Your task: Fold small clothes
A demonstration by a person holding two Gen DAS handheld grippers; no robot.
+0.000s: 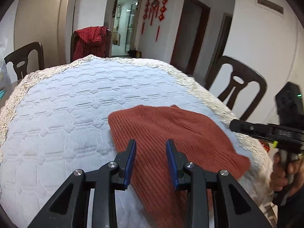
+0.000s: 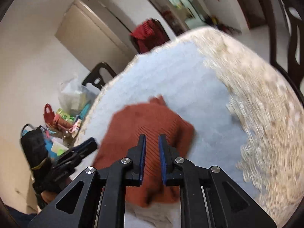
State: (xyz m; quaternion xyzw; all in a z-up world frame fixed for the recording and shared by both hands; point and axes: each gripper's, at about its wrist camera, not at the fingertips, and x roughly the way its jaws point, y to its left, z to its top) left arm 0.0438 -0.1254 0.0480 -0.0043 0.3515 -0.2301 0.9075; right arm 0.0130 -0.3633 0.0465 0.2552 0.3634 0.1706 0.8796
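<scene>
Here, sweater (image 1: 171,133) lies near tablecloth (image 1: 66,114) edge.

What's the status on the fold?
Left gripper jaws apart over the sweater, nothing pinched. Right gripper jaws narrow, gap visible, empty. Sweater lies flat on the quilted tablecloth. Nothing in the way.

The left gripper (image 1: 151,152) is hovering with parted jaws over a rust knit garment (image 1: 171,133) lying on the quilted tablecloth (image 1: 66,104).
</scene>
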